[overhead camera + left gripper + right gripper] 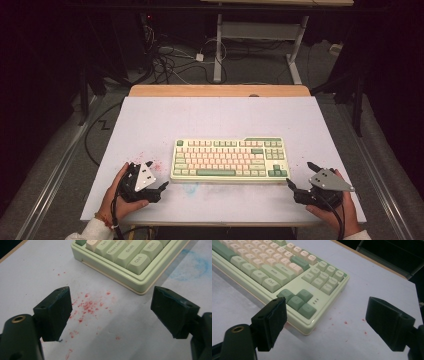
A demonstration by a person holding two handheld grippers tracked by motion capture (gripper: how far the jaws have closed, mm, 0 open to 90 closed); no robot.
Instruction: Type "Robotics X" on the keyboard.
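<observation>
A pale green keyboard [230, 160] with cream and green keys lies flat on the white table [150, 125], a little front of centre. My left gripper [148, 176] rests off the keyboard's front-left corner, held by a hand. It is open, with nothing between its jaws. In the left gripper view the gripper [110, 300] faces the keyboard's Ctrl corner [125, 257] across a short gap. My right gripper [300, 174] sits just off the front-right corner, also open and holding nothing. In the right gripper view the gripper [325, 302] looks at the arrow-key corner of the keyboard [274, 267].
Red speckles [87, 305] stain the table between the left jaws, and a faint blue smear [190, 265] lies in front of the keyboard. A wooden strip [220, 90] borders the table's far edge. Cables and desk legs [217, 55] are on the floor beyond.
</observation>
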